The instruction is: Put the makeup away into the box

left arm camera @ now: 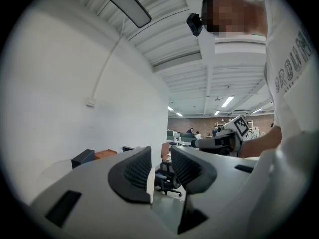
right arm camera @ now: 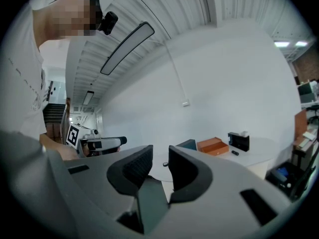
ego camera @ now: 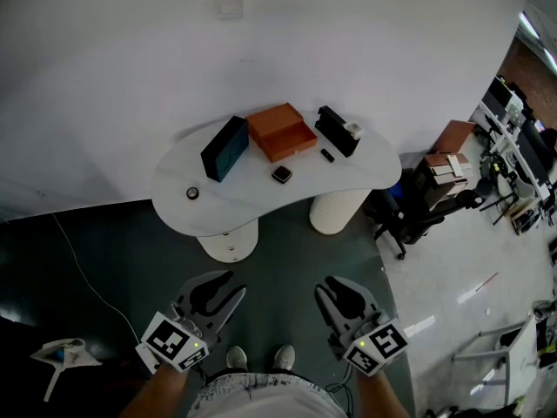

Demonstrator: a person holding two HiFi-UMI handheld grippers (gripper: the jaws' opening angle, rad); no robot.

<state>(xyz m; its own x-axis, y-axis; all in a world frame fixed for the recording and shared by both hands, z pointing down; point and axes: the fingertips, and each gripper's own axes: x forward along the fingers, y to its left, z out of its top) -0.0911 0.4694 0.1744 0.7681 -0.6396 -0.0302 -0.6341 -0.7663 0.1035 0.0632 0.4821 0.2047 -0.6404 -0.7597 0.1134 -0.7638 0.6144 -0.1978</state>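
Slightly parted, fingers of left gripper (left arm camera: 160,156) and right gripper (right arm camera: 160,154) hold nothing.

Table up by the wall, all the stuff on it, grippers hanging well back

On the table (ego camera: 252,197) the open box (ego camera: 280,131) sits mid-way along, toward the wall, with a closed box (ego camera: 224,149) just beside it on the left and a case (ego camera: 338,131) near it on the right. A compact (ego camera: 281,174) lies in front of the open box. A small stick-like item (ego camera: 327,155), lipstick maybe, too small to tell, lies in front of the case. A small round thing (ego camera: 192,193) is off at the left front. An office chair (ego camera: 418,207) stands right of the table. The left gripper (ego camera: 211,290) and right gripper (ego camera: 341,293) are side by side, well short of the table, with the person's shoes (ego camera: 237,356) between them.
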